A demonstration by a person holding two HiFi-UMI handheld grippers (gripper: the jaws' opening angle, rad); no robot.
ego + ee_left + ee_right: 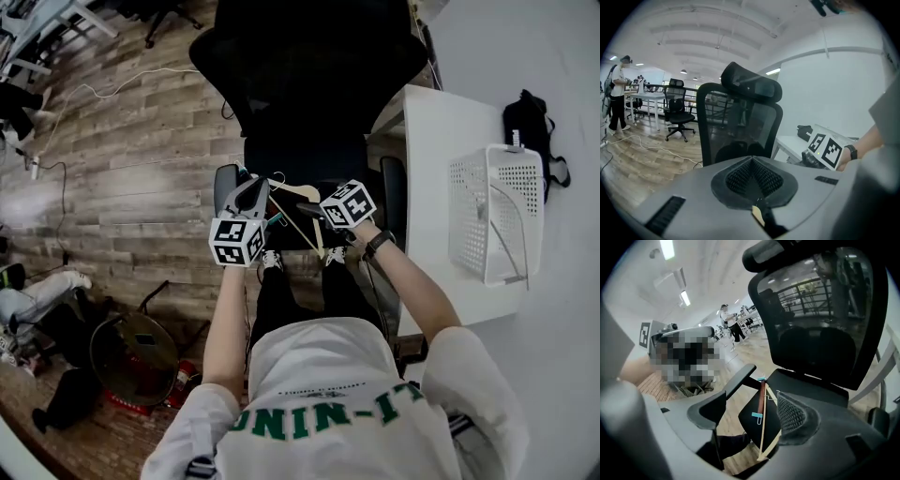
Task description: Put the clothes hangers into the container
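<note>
Your left hand-held gripper [752,161] has its jaws together. Your right hand-held gripper [751,405] has its jaws apart and holds nothing. The hangers [762,404] lie on the seat [291,155] at 12 o'clock, between the armrests [225,187]. The basket [469,206] sits open on the surface [441,141] at 3 o'clock.

From above: left gripper [251,195] and right gripper [313,212] hover over wooden hangers [302,232] on a black chair [309,56]; white basket [467,216] on desk [439,141].
</note>
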